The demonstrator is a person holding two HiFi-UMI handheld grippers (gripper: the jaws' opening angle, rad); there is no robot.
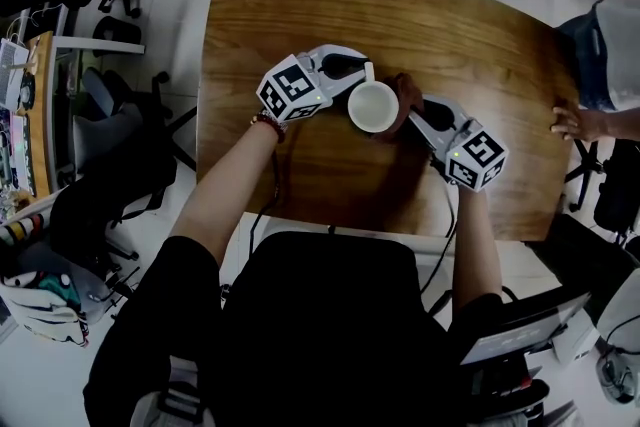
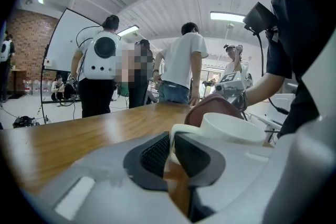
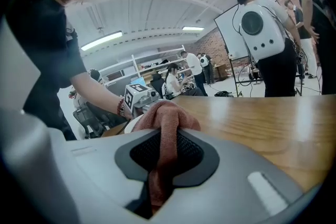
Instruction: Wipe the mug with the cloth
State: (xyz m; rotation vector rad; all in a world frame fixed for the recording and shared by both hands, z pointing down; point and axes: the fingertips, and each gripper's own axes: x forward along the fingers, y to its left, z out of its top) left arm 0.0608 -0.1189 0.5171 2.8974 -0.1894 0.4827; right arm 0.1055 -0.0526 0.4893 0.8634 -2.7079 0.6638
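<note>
Mid-wipe: mug (image 1: 373, 106) steadied, cloth (image 1: 405, 95) against its side.

My left tool (image 1: 357, 69) is clamped on the mug's handle, and my right tool (image 3: 164, 165) is closed on a bunched fold of the cloth, so both pick-ups are done and I judge the wiping itself is under way. The cloth sits against the outer wall on the side away from the handle, though I can't tell how much of the wall has been covered. The inside shows no cloth in it, and the rest of the wall likely remains to be wiped. The mug stands upright near the middle of the tabletop (image 1: 300, 5) between the two tools. It is white, smooth, empty and open-mouthed, and the cloth is a reddish-brown terry.
</note>
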